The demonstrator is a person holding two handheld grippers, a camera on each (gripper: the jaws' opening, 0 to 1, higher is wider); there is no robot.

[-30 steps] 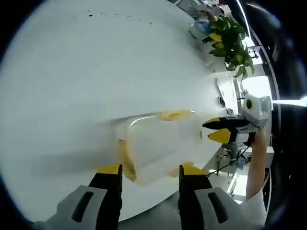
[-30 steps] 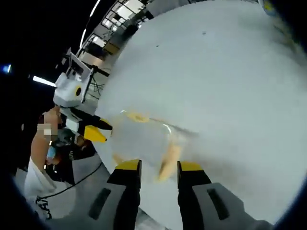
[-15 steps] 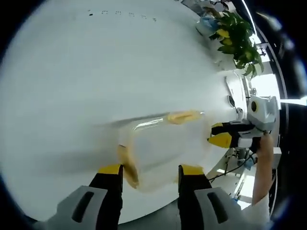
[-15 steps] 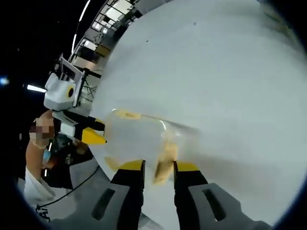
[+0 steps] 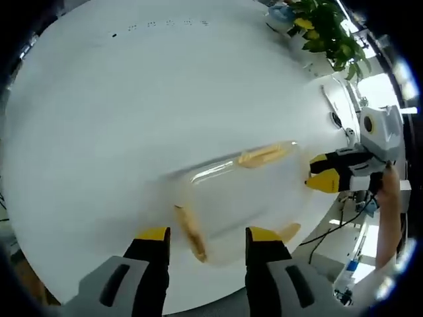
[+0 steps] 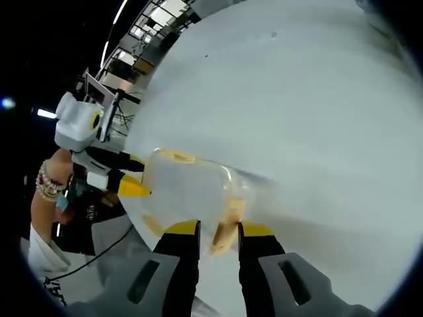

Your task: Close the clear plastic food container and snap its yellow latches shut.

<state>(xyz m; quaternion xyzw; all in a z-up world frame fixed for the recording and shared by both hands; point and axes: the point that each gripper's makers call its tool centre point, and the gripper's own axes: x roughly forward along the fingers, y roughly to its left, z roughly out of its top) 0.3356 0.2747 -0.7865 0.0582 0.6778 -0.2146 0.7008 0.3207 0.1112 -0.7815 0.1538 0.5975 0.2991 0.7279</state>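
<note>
Container (image 5: pixel 241 198): clear plastic box, rounded corners, lid on top; blurred in both views. Yellow latches on its sides: one on the far long edge (image 5: pixel 264 154), one on the near-left end (image 5: pixel 190 232), one at the near-right corner (image 5: pixel 289 231). In the right gripper view the container (image 6: pixel 188 191) shows a latch on its far edge (image 6: pixel 174 156), one at the end between that gripper's jaws (image 6: pixel 227 224) and one at the near-left (image 6: pixel 152 224). Whether any latch is snapped down cannot be told.

Position: on the white table (image 5: pixel 132 99), near its edge, between the two grippers.

Long axis: in the left gripper view it runs from lower left to upper right, one short end toward the left gripper, the other toward the right gripper.

Left gripper (image 5: pixel 206 236): jaws apart, yellow tips on either side of the container's near end; contact cannot be told. Seen in the right gripper view (image 6: pixel 129 177) beside the container's left end.

Right gripper (image 6: pixel 218 230): jaws set narrowly, the end latch between the tips; whether it grips cannot be told. Seen in the left gripper view (image 5: pixel 324 173) just beside the container's right end, held by a hand (image 5: pixel 388 191).

Other: a potted plant (image 5: pixel 324 30) at the table's far side.
</note>
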